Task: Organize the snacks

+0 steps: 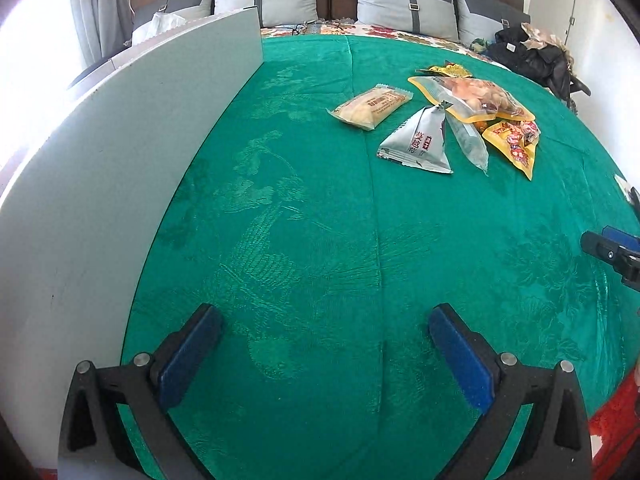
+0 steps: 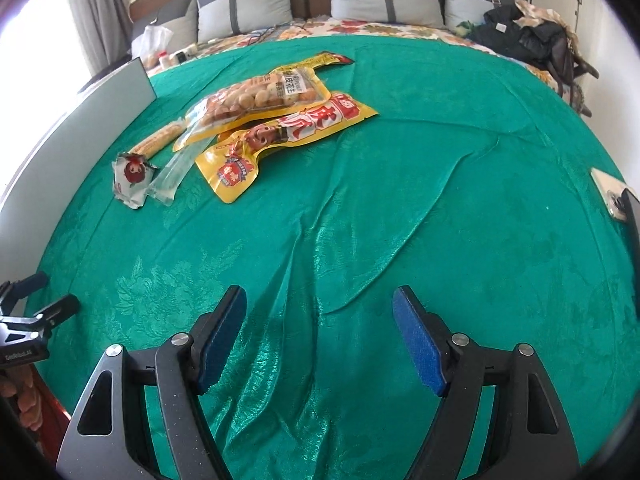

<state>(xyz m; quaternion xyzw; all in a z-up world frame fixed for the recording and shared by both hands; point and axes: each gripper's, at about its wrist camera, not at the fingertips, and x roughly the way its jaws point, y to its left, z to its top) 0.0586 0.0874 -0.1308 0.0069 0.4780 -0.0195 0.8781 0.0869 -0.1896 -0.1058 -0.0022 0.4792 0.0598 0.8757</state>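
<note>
Both claws, left (image 1: 324, 336) and right (image 2: 320, 320), hover wide open and empty over a green bedspread (image 1: 320, 240), well short of the snack packets (image 1: 436, 120).

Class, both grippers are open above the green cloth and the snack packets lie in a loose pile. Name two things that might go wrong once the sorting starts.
1. The peanut bag lies on the yellow packet and the clear packet; lifting one may drag the others.
2. The green cloth is wrinkled; the right gripper might pinch fabric along with a flat packet.
</note>
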